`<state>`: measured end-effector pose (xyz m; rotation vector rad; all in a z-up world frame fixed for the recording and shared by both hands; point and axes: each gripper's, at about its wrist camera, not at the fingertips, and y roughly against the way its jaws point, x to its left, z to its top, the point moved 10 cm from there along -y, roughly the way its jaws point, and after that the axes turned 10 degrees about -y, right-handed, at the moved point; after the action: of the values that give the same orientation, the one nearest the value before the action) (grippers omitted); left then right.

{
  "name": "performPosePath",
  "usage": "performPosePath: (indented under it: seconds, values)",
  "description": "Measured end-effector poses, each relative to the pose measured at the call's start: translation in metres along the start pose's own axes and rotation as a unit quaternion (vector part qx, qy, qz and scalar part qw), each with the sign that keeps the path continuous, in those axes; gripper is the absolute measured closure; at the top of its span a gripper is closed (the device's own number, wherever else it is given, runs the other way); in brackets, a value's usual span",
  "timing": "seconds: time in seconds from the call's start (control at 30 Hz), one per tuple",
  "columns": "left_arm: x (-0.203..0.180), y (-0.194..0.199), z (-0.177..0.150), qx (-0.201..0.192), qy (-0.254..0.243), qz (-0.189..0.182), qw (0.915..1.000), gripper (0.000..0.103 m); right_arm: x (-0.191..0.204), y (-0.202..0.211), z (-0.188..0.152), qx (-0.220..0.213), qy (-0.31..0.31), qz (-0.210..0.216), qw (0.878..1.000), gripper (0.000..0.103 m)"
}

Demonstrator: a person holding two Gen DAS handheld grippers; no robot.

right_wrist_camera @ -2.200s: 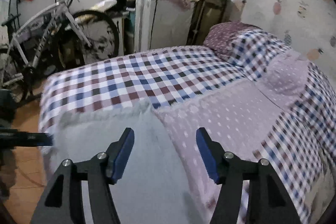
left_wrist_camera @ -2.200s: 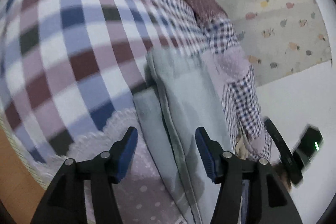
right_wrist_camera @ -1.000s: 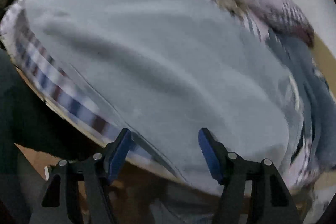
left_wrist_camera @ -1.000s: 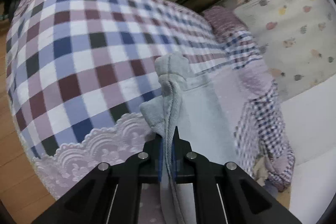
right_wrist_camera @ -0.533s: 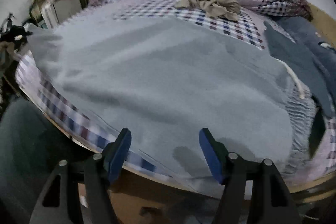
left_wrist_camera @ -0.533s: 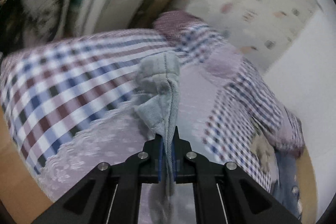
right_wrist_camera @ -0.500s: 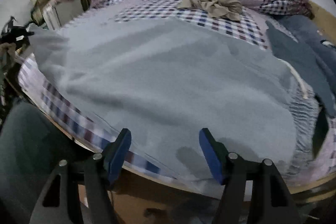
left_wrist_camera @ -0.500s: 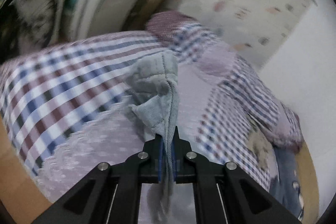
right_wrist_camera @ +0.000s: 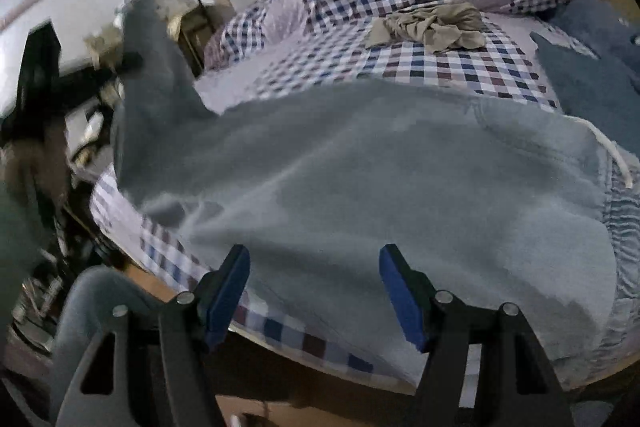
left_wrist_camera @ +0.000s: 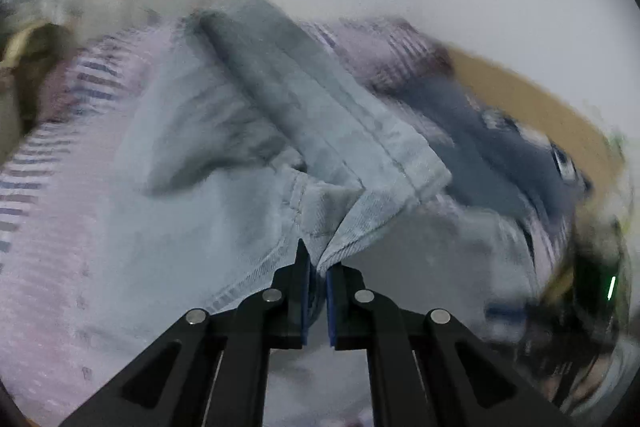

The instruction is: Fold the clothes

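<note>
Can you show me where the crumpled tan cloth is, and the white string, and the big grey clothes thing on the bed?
crumpled tan cloth (right_wrist_camera: 434,25), right wrist view, middle of the heap.
white string (right_wrist_camera: 612,151), right wrist view, its curved stretch.
grey garment (right_wrist_camera: 400,179), right wrist view, its flat middle.

The left gripper (left_wrist_camera: 317,263) pinches a hemmed corner of the pale grey-blue garment (left_wrist_camera: 224,163); the cloth rises in a fold above the bed (left_wrist_camera: 44,235); a dark blue garment (left_wrist_camera: 492,147) lies to the right, near the tan headboard (left_wrist_camera: 532,99); the view is blurred.
</note>
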<state>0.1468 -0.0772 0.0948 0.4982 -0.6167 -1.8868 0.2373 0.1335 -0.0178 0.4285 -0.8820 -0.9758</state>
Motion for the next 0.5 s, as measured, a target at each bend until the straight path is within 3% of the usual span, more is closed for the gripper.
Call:
performPosePath:
  seconds: [0.1, 0.23, 0.37, 0.5]
  values:
    - [-0.040, -0.045, -0.043, 0.058, -0.026, -0.020, 0.9978, 0.098, -0.004, 0.003, 0.010, -0.008, -0.020, 0.017, 1.000, 0.032]
    - [-0.054, -0.073, -0.082, 0.098, -0.046, 0.001, 0.9941, 0.097, -0.005, 0.000, 0.030, -0.013, -0.020, 0.027, 0.999, 0.032]
    - [-0.059, -0.073, -0.090, 0.090, -0.060, 0.013, 0.9940, 0.097, -0.004, -0.011, 0.054, -0.009, -0.038, 0.060, 0.997, 0.031]
    - [-0.064, -0.071, -0.095, 0.074, -0.072, 0.023, 0.9944, 0.097, -0.004, -0.042, 0.077, 0.022, -0.085, 0.102, 0.991, 0.031]
